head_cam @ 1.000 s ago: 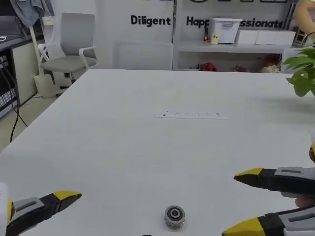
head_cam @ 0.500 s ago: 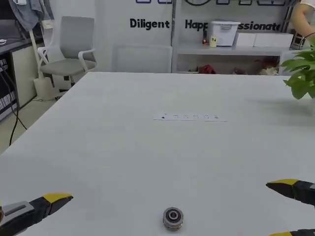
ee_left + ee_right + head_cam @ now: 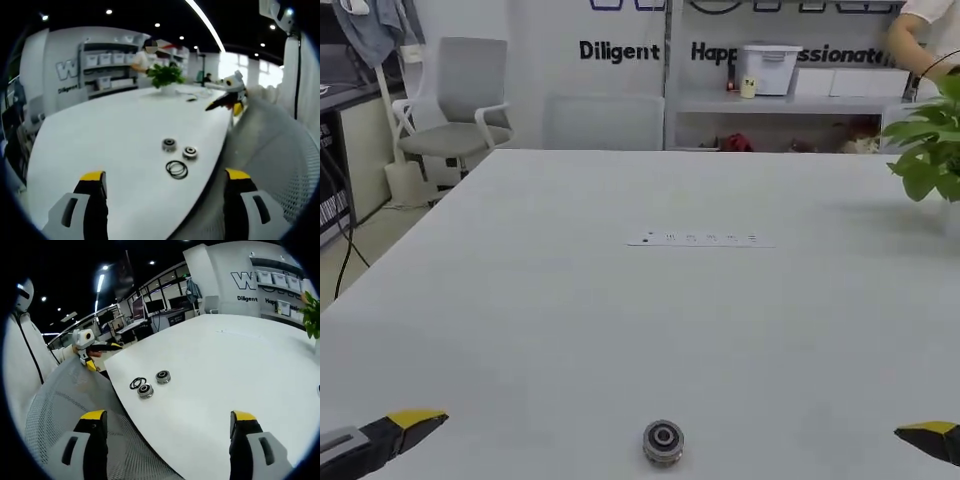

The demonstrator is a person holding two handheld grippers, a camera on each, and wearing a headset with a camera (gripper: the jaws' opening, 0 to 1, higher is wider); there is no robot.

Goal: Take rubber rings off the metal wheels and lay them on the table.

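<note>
Withdrawing left gripper (image 3: 165, 176) and right gripper (image 3: 165, 416), farther from wheel (image 3: 663, 443).

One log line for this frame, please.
left gripper: open, empty | right gripper: open, empty | rubber rings: on table beside two metal wheels

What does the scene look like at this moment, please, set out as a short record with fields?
table: white, broad
metal wheels: two, the second close beside the first, near the table's edge
rubber rings: black, overlapping, flat on the table beside the wheels
left gripper: jaws open, holding nothing
right gripper: jaws open, holding nothing
</note>
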